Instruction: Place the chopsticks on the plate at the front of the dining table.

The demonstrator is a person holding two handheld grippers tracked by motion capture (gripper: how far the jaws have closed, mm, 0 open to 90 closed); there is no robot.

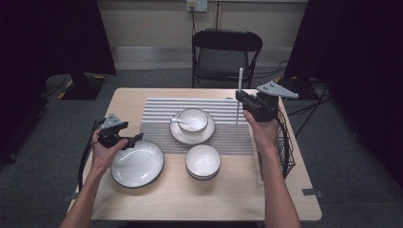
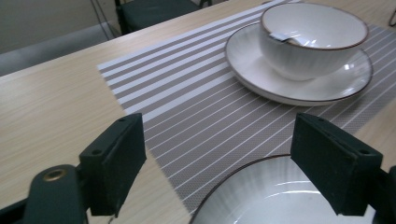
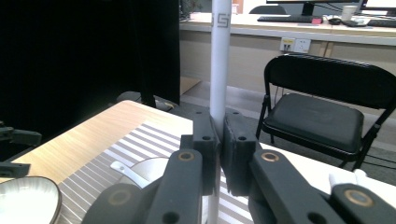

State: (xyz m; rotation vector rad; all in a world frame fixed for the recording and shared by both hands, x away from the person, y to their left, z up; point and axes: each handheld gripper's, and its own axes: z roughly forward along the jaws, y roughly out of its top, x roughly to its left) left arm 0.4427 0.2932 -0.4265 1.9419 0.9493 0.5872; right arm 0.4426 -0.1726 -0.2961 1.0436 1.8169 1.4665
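Observation:
My right gripper (image 1: 241,98) is shut on a white stick (image 1: 239,83) that it holds upright above the right end of the striped placemat (image 1: 157,114). In the right gripper view the stick (image 3: 219,70) rises straight between the closed jaws of that gripper (image 3: 219,140). My left gripper (image 1: 137,137) stands open at the left rim of a large white plate (image 1: 138,166). In the left gripper view its jaws (image 2: 219,172) are spread wide over the plate's rim (image 2: 261,196) with nothing between them.
A white bowl (image 1: 192,118) with a spoon (image 1: 177,121) sits on a saucer (image 1: 190,136) on the placemat. A second bowl (image 1: 203,160) stands nearer me. A black wire basket (image 1: 285,152) hangs at the table's right edge. A black chair (image 1: 225,52) stands behind the table.

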